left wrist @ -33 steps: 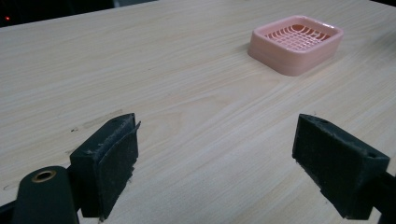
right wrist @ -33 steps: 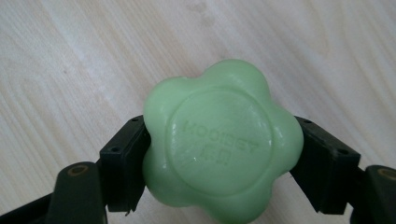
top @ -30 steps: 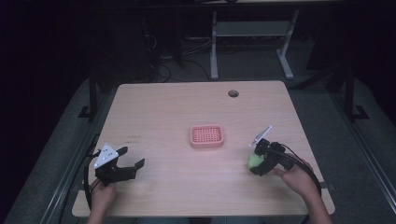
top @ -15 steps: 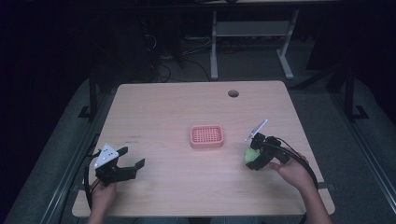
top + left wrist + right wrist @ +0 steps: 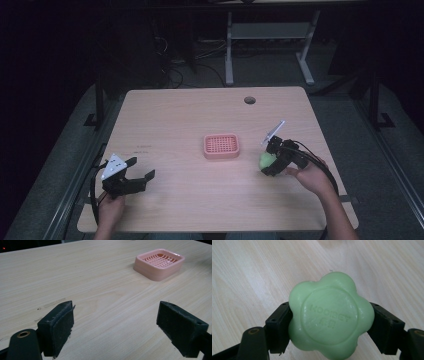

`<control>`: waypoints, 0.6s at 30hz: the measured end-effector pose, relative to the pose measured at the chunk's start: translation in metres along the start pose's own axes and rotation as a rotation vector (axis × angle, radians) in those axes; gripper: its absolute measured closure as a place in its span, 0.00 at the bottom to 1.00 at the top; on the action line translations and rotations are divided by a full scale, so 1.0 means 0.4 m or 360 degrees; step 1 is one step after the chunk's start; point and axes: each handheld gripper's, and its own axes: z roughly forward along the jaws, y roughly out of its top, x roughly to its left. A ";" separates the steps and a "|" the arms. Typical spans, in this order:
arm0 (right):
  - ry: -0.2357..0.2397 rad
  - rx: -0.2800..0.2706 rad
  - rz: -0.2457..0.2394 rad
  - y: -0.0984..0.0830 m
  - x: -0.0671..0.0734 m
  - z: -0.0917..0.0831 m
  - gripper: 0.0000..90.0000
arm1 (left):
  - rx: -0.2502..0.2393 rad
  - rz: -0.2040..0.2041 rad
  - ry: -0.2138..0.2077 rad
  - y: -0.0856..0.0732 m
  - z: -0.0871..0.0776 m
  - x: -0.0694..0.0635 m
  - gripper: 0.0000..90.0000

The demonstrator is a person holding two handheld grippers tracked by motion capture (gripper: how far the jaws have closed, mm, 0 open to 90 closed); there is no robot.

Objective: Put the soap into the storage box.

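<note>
Soap, a pale green flower-shaped bar point(image 5: 329, 315), clamped in the right claw point(image 5: 270, 161), has slid toward nine o'clock, nearing the pink slotted plastic dish point(image 5: 221, 145); left claw point(image 5: 135, 169) waits open.

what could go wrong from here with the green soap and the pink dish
The right gripper pinches the green soap only by two lobes of its rounded edge, so it may twist or slip out. The pink soap dish sits loose and apart from it on the table; a low approach could knock it. The left gripper, open, is not steadying it.
</note>
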 end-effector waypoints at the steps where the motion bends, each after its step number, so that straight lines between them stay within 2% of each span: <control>1: 0.0002 -0.0004 0.0000 0.003 -0.002 -0.001 0.30 | 0.0001 0.0002 0.0000 0.000 0.000 0.000 0.16; 3: 0.0019 -0.0024 0.0014 0.009 -0.009 -0.004 0.30 | -0.0002 -0.0001 -0.0003 -0.001 0.000 0.000 0.16; 18: 0.0028 -0.0016 -0.0006 0.039 -0.019 0.006 0.29 | -0.0006 0.0009 -0.0009 0.002 0.000 0.000 0.16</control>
